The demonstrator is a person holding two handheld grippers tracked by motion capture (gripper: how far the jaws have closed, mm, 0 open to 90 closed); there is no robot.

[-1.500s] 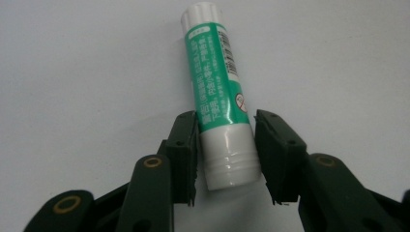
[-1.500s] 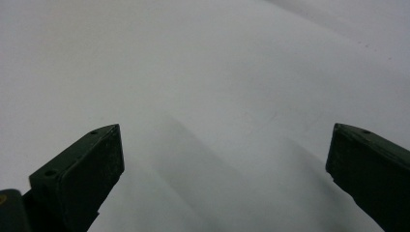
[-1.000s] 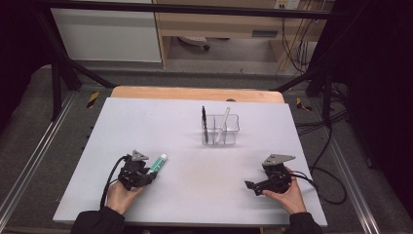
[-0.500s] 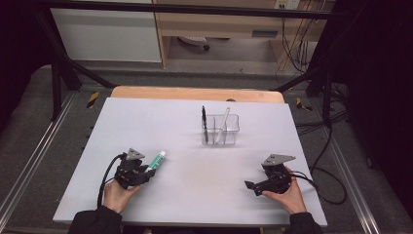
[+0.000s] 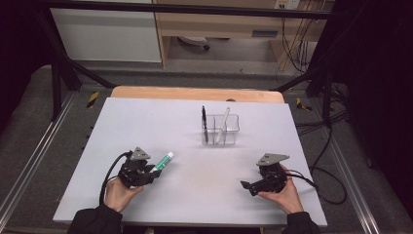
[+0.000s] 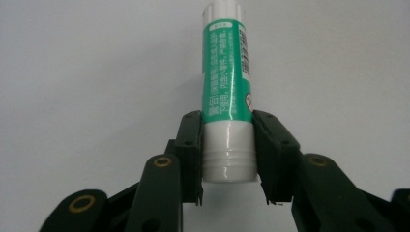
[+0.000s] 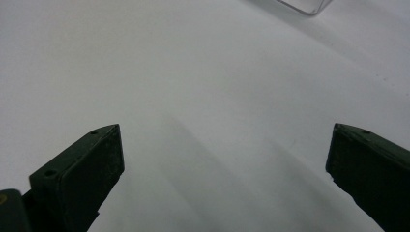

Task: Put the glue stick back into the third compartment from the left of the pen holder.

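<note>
Now that the left gripper (image 6: 227, 159) has drawn back slightly toward the person with its jaws clamped on the white end of the green glue stick (image 6: 226, 87), the pickup looks secured, while the right gripper (image 7: 225, 179) rests wide apart, empty, short of the clear organizer (image 5: 220, 129).

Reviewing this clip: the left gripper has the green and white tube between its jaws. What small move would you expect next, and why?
Probably a short lift. In the left gripper view, the left gripper has both jaws pressed against the white end of the tube, so the grasp looks made. The likely goal, only a guess, is the clear holder with its pens. The right gripper rests open on the table.
</note>
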